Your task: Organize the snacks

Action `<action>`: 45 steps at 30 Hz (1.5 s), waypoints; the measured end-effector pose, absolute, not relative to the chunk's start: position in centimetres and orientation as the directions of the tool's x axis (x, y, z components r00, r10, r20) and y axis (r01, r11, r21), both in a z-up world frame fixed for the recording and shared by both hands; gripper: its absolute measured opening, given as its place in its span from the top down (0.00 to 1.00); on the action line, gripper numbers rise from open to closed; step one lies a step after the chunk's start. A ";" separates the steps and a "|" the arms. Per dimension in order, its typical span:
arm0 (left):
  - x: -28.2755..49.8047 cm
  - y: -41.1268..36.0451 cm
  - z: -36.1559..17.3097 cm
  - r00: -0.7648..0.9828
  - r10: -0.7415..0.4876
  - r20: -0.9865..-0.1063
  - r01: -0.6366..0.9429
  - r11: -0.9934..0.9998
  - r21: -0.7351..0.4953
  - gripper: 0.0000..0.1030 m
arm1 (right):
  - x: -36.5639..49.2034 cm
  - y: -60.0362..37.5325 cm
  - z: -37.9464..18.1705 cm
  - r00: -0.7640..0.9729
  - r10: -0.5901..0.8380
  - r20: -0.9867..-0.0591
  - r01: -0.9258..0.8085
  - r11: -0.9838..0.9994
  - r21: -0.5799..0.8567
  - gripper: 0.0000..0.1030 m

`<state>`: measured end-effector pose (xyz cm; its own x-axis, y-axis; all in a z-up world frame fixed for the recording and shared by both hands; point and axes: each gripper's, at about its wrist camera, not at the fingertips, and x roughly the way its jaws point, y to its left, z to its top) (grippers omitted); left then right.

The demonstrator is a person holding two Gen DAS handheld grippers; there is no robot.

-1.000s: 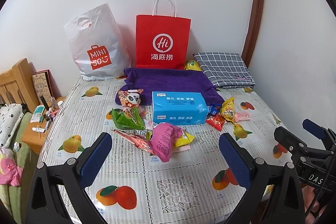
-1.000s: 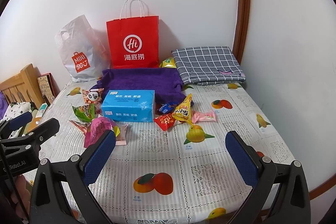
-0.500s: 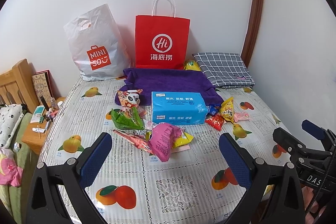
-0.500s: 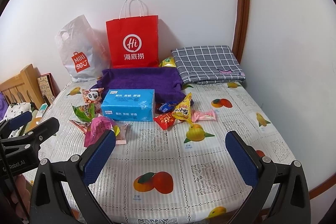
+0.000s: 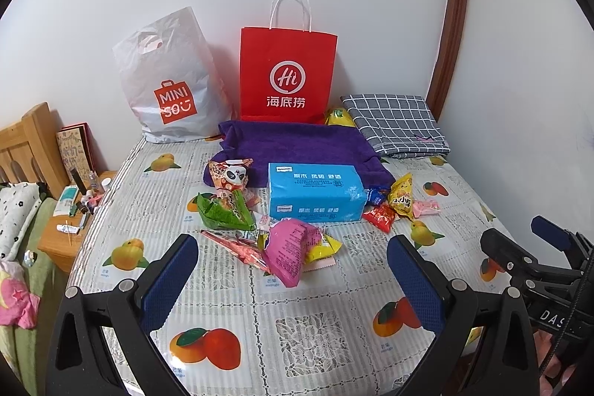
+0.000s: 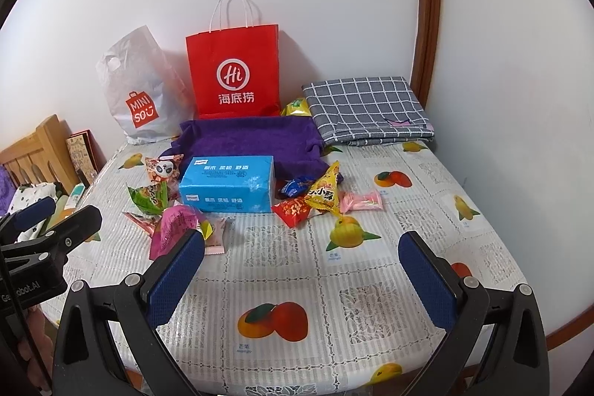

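Note:
Several snack packets lie on the fruit-print table around a blue tissue box (image 5: 313,192) (image 6: 228,184). Left of the box are a pink packet (image 5: 291,249) (image 6: 172,229), a green packet (image 5: 224,212) (image 6: 148,197) and a panda packet (image 5: 230,173) (image 6: 161,167). Right of it are a yellow triangular packet (image 5: 401,197) (image 6: 325,192), a red packet (image 5: 378,216) (image 6: 293,210) and a pink candy (image 6: 362,201). My left gripper (image 5: 291,279) is open and empty, held above the table's near part. My right gripper (image 6: 302,279) is open and empty, further right.
A red paper bag (image 5: 286,77) (image 6: 234,73) and a white Miniso bag (image 5: 169,80) (image 6: 139,91) stand against the back wall. A purple towel (image 5: 297,145) (image 6: 248,140) and a folded checked cloth (image 5: 393,123) (image 6: 365,110) lie behind the snacks. A wooden nightstand (image 5: 63,236) stands left.

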<state>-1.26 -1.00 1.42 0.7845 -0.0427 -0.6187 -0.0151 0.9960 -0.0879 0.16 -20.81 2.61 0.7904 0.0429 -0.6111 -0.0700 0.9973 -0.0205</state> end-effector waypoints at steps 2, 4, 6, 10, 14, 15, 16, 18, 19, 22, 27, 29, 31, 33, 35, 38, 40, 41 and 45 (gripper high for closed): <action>-1.3 -1.0 1.3 0.785 -0.045 -0.618 -0.014 0.996 -0.090 0.01 | 0.1 -20.8 2.7 0.793 0.044 -0.608 -0.069 0.997 -0.018 0.00; -1.4 -0.8 1.2 0.785 -0.047 -0.618 -0.014 0.995 -0.094 0.01 | 0.1 -20.7 2.8 0.793 0.053 -0.607 -0.075 0.997 -0.011 0.00; -1.2 -0.8 1.1 0.783 -0.048 -0.620 -0.014 0.995 -0.096 0.01 | 0.1 -20.7 2.9 0.795 0.057 -0.604 -0.079 0.997 -0.009 0.00; -0.9 -0.8 0.9 0.785 -0.056 -0.617 -0.008 0.995 -0.102 0.01 | 0.3 -20.8 3.2 0.796 0.050 -0.603 -0.072 0.997 -0.013 0.00; -0.4 -1.0 0.8 0.782 -0.062 -0.620 -0.006 0.994 -0.107 0.01 | 0.8 -21.0 3.4 0.799 0.045 -0.600 -0.066 0.998 -0.012 0.00; -0.2 -1.0 0.7 0.780 -0.063 -0.622 -0.005 0.994 -0.108 0.01 | 0.9 -21.1 3.4 0.799 0.044 -0.600 -0.063 0.998 -0.012 0.00; 0.0 -0.9 0.6 0.779 -0.064 -0.624 -0.005 0.994 -0.107 0.01 | 1.1 -21.2 3.4 0.799 0.043 -0.600 -0.061 0.998 -0.009 0.00; 0.3 -0.8 0.5 0.777 -0.062 -0.627 -0.007 0.994 -0.107 0.01 | 1.5 -21.6 3.2 0.796 0.046 -0.603 -0.057 0.998 0.000 0.00; 0.6 -0.7 0.3 0.776 -0.060 -0.628 -0.012 0.994 -0.109 0.01 | 1.7 -21.8 3.1 0.796 0.049 -0.604 -0.057 0.998 0.006 0.00; 1.4 -0.3 -0.2 0.767 -0.059 -0.639 -0.026 0.992 -0.122 0.01 | 2.3 -22.3 2.6 0.792 0.056 -0.608 -0.054 0.998 0.021 0.00; 2.8 0.3 -1.8 0.745 -0.065 -0.664 -0.033 0.990 -0.134 0.01 | 3.6 -23.2 1.3 0.785 0.053 -0.617 -0.051 0.998 0.021 0.02; 3.3 0.6 -2.4 0.737 -0.065 -0.673 -0.040 0.989 -0.140 0.01 | 3.9 -23.7 1.1 0.788 0.051 -0.614 -0.050 0.999 0.019 0.03; 4.2 0.9 -3.1 0.724 -0.067 -0.686 -0.048 0.988 -0.147 0.01 | 4.5 -24.2 0.8 0.791 0.039 -0.611 -0.041 0.999 0.011 0.03; 5.0 1.1 -3.7 0.715 -0.065 -0.697 -0.055 0.987 -0.148 0.01 | 5.1 -24.8 0.6 0.788 0.041 -0.614 -0.040 0.999 0.015 0.03; 5.6 1.4 -4.0 0.713 -0.049 -0.699 -0.069 0.988 -0.139 0.01 | 5.9 -25.5 0.3 0.785 0.040 -0.619 -0.037 0.999 0.018 0.03; 6.7 1.9 -4.7 0.710 -0.018 -0.704 -0.091 0.989 -0.118 0.01 | 7.7 -26.8 -0.8 0.767 0.044 -0.640 -0.025 0.999 0.039 0.03; 7.4 2.3 -5.2 0.707 -0.006 -0.707 -0.100 0.989 -0.108 0.01 | 8.7 -27.5 -1.5 0.758 0.052 -0.651 -0.021 0.998 0.056 0.05; 7.8 2.5 -5.4 0.706 -0.002 -0.709 -0.102 0.989 -0.104 0.01 | 9.3 -27.8 -2.0 0.751 0.056 -0.657 -0.017 0.998 0.065 0.08; 9.4 3.6 -6.4 0.685 -0.003 -0.729 -0.107 0.989 -0.105 0.01 | 12.2 -28.1 -4.1 0.714 0.055 -0.698 -0.019 0.998 0.060 0.16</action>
